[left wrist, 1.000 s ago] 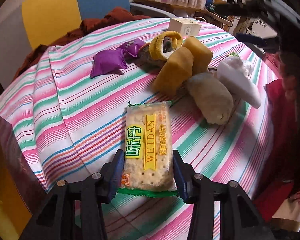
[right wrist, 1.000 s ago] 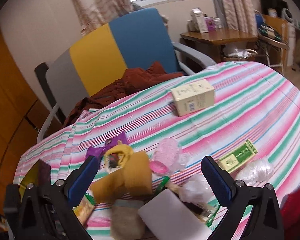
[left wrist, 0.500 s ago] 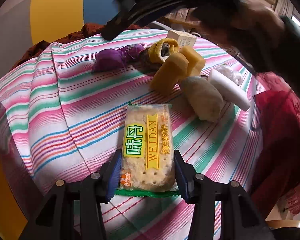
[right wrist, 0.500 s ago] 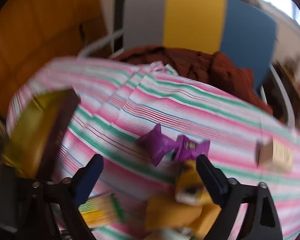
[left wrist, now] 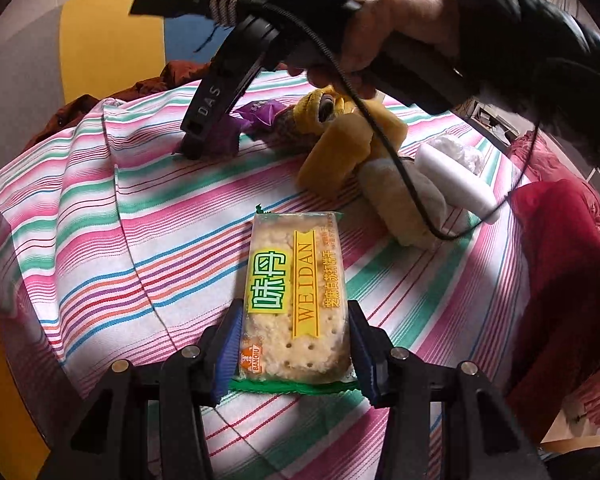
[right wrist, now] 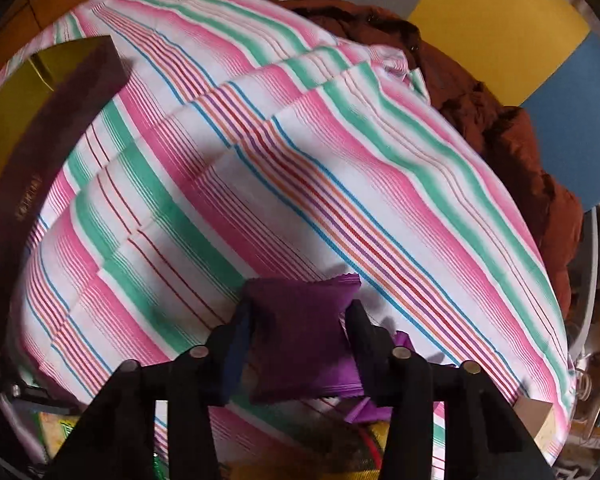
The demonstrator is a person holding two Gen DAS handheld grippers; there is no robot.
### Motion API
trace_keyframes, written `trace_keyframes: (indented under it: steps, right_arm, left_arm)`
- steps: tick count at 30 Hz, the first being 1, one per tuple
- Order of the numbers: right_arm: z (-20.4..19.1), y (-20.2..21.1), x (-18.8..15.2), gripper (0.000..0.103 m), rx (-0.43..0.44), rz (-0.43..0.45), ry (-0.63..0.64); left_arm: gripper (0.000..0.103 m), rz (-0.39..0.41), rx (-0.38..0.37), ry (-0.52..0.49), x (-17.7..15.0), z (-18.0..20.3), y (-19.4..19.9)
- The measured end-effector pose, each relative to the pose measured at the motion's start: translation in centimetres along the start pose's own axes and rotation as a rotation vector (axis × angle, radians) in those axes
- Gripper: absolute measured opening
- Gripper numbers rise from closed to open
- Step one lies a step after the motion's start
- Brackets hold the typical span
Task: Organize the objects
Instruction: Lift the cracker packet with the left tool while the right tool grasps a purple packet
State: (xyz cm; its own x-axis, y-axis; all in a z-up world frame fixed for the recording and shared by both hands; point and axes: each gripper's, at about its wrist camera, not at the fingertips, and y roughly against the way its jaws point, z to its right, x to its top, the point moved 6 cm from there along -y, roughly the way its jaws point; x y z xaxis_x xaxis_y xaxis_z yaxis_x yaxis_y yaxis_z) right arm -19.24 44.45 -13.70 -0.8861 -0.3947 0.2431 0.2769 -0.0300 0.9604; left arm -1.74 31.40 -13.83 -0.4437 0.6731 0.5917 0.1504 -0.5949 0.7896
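My left gripper (left wrist: 292, 344) has its blue-padded jaws pinching the near end of the long clear-wrapped cracker packet with the yellow and green label (left wrist: 294, 292), one pad on each long side, and the packet's long axis runs straight away from me toward twelve o'clock, flat on the pink, green and white striped tablecloth (left wrist: 120, 240). Over on the right wrist view, my right gripper (right wrist: 298, 340) straddles the small puffy purple foil sachet (right wrist: 300, 332); the fingers sit just beside its two side edges, though I cannot tell whether they are really squeezing it. That sachet lies dead ahead between the fingers, crinkled seal pointing to twelve, so I judge a straight close-and-lift is all this move needs, and the right hand is plainly the nearer one. From the left camera the sachet sits at about eleven o'clock, far side of the cloth, beside a soft yellow plush toy (left wrist: 352, 140) at one o'clock and a smooth white foam block (left wrist: 456, 180) at two. The foil looks slippery and air-filled, so it may squirm. A dark maroon box with a gold face (right wrist: 32, 120) stands at ten o'clock on the right view.
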Motion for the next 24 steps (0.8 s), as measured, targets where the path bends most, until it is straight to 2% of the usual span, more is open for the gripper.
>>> trace_keyframes:
  steps: [6,13,16,20,24]
  right_arm:
    - [0.1,2.8,-1.1,0.043,0.062,0.078,-0.096]
    - [-0.2,8.0,-2.5,0.043,0.047,0.213,-0.239]
    - [-1.8,9.8,-2.6,0.043,0.032,0.258,-0.295]
    - [-3.6,11.7,-2.4,0.043,0.059,0.32,-0.354]
    - [-6.7,12.6,-0.8,0.043,0.113,0.363,-0.346]
  left_arm:
    - [0.049,0.042,-0.016,0.037,0.3,0.4,2.4]
    - [0.049,0.154,0.025,0.082,1.4,-0.3,8.6]
    - [0.049,0.204,0.082,0.148,1.4,-2.3,11.7]
    - [0.049,0.251,0.186,0.262,0.4,-6.3,15.5]
    - [0.049,0.271,0.318,0.394,-2.5,-11.6,18.8]
